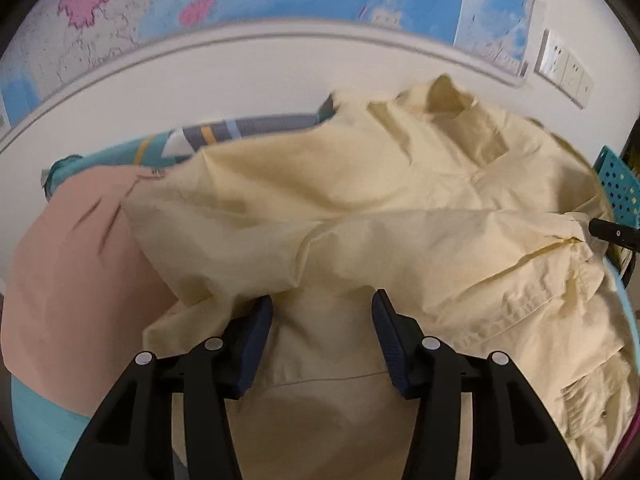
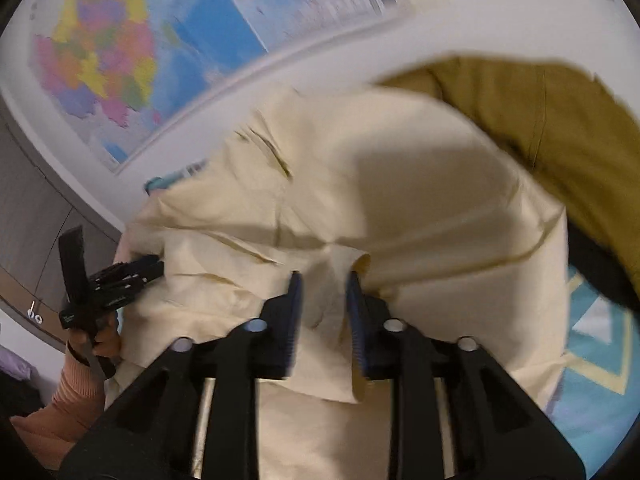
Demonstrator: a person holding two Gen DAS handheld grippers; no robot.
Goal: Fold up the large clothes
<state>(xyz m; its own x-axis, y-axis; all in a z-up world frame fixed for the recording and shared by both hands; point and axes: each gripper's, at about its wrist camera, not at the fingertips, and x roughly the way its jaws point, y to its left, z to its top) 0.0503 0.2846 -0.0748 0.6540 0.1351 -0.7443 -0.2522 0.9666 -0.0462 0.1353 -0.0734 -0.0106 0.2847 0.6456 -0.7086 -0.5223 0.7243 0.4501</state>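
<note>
A large pale yellow shirt (image 1: 360, 208) lies crumpled on the bed and fills most of the left wrist view. My left gripper (image 1: 322, 304) is open, its blue pads on either side of a fold of the shirt's near edge. The shirt also fills the right wrist view (image 2: 400, 208). My right gripper (image 2: 322, 284) is partly open, with yellow cloth between and beneath its pads. The right gripper's tip shows at the right edge of the left wrist view (image 1: 612, 232), against the shirt. The left gripper appears in the right wrist view (image 2: 116, 280), hand-held at the shirt's left edge.
A pink garment (image 1: 72, 272) lies left of the shirt. An olive garment (image 2: 540, 120) lies at the far right. A teal patterned bedsheet (image 2: 600, 340) is underneath. A teal perforated basket (image 1: 620, 188) stands at the right. A wall with maps (image 1: 280, 0) is behind.
</note>
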